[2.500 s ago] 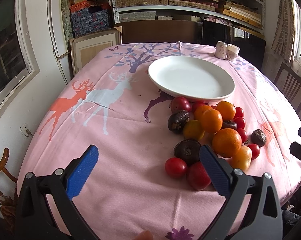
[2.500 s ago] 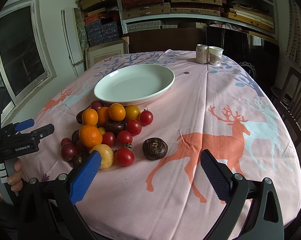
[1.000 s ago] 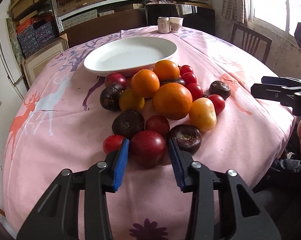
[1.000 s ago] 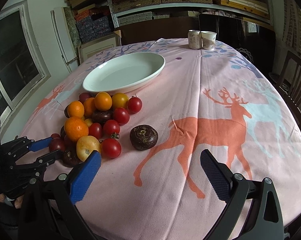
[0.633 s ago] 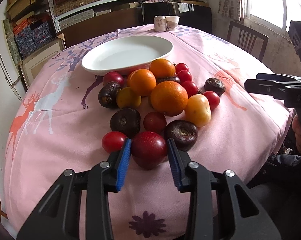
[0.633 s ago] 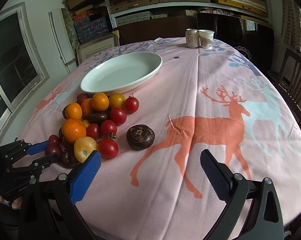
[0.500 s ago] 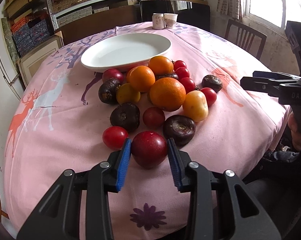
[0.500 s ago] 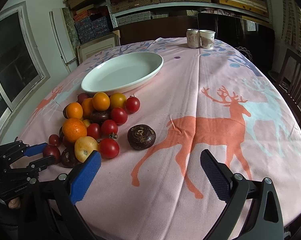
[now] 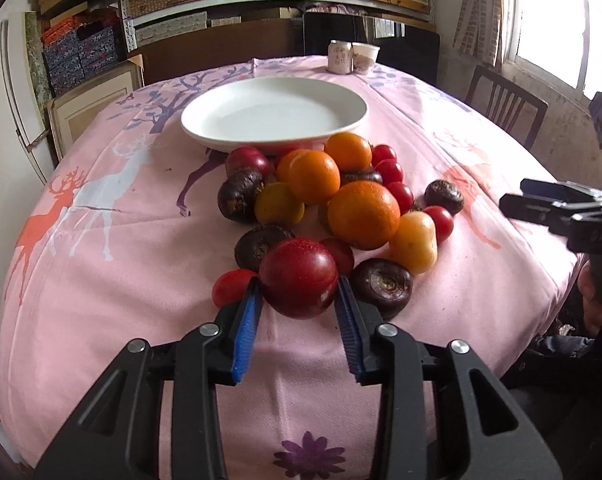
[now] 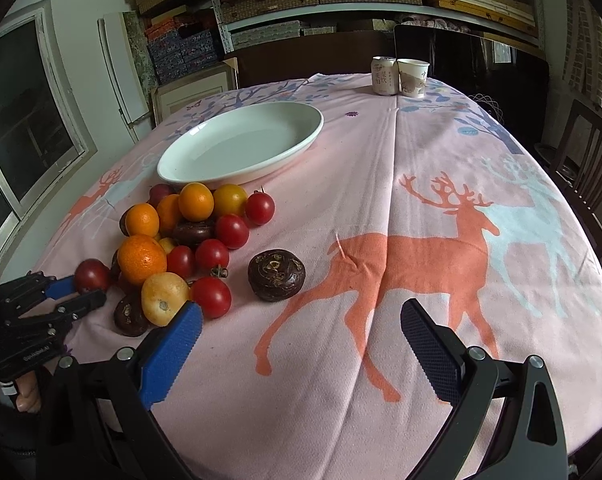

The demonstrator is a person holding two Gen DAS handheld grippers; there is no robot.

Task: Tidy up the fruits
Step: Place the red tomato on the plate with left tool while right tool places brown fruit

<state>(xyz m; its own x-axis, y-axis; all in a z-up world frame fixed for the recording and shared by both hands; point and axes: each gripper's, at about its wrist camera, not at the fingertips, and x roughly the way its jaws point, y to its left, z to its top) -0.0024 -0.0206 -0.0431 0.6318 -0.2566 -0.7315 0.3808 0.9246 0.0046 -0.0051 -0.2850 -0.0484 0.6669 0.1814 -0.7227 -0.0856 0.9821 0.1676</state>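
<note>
My left gripper (image 9: pixel 298 300) is shut on a dark red plum (image 9: pixel 298 283) and holds it a little above the pink tablecloth, at the near edge of the fruit pile. The plum and gripper also show in the right wrist view (image 10: pixel 91 275). The pile holds oranges (image 9: pixel 363 214), small tomatoes (image 9: pixel 400 196) and dark water chestnuts (image 9: pixel 382 283). An empty white plate (image 9: pixel 275 117) sits just behind the pile. My right gripper (image 10: pixel 301 340) is open and empty over the cloth, right of the pile, near a lone water chestnut (image 10: pixel 276 274).
A can (image 10: pixel 383 76) and a paper cup (image 10: pixel 413 77) stand at the table's far edge. Wooden chairs (image 10: pixel 589 168) stand at the right. Shelves with boxes line the back wall. The table's near edge drops off just below my grippers.
My left gripper came in from the left, closed on the plum and has lifted it off the cloth. The right gripper has shifted only slightly and stays open.
</note>
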